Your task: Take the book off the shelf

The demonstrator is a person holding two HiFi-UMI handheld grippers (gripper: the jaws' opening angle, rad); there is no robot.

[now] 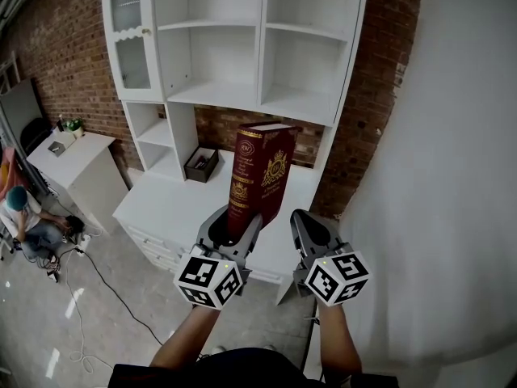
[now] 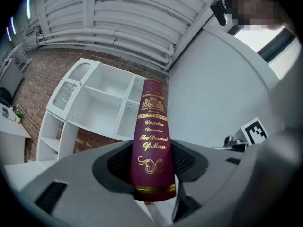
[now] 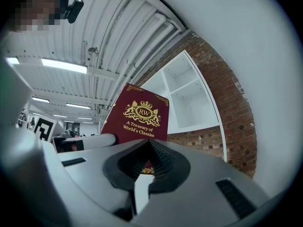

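A thick maroon book [image 1: 258, 176] with gold print stands upright in the air in front of the white shelf unit [image 1: 258, 95], clear of its shelves. My left gripper [image 1: 236, 229] is shut on the book's lower end, and its pads clamp both covers. In the left gripper view the spine [image 2: 151, 141] rises straight out of the left gripper [image 2: 151, 174]. My right gripper [image 1: 303, 221] hangs just right of the book, apart from it, its fingertips together on nothing. The right gripper view shows the book's front cover [image 3: 137, 119] beyond the right gripper [image 3: 149, 148].
The shelf unit's compartments are bare. A small dark box [image 1: 200, 165] lies on its white counter [image 1: 161, 204]. A white wall [image 1: 452, 176] is close on the right. A low white cabinet [image 1: 73, 164] and a seated person [image 1: 20, 217] are at the far left; a cable [image 1: 105, 285] crosses the floor.
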